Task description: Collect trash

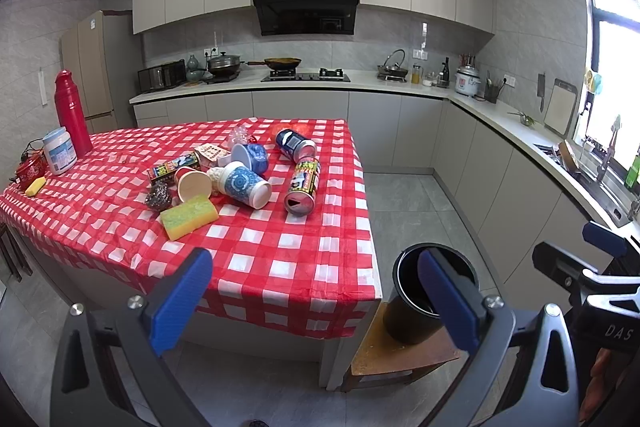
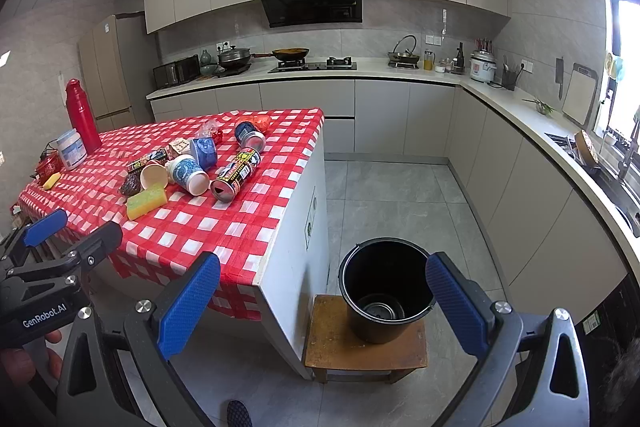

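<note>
Ahead of both grippers stands the table point(image 1: 288, 259) under a red-checked cloth, with the trash heaped near its middle, well apart from either tool. The left gripper point(image 1: 316, 295) is released, jaws spread wide, empty, held low before the table's near edge; its right finger overlaps the black bucket point(image 1: 404, 319) in view. The right gripper point(image 2: 322, 301) is likewise spread and holds nothing, hanging near the table corner, the bucket point(image 2: 384, 307) showing between its fingers and beyond them.

The bucket stands on a wooden stool point(image 2: 332, 347) just beside the table's corner; something metallic and round lies at its bottom. On the cloth, nearest the grippers, a can point(image 1: 303, 187) lies on its side with its open top facing them. Left of it lie a blue-patterned cup point(image 1: 244, 183), a red-rimmed cup point(image 1: 193, 183), a sponge point(image 1: 189, 217) and a steel scourer point(image 1: 157, 199). Farther back lie a blue can point(image 1: 295, 143) and another blue cup point(image 1: 251, 157). A red flask point(image 1: 72, 111) stands at the far left.
</note>
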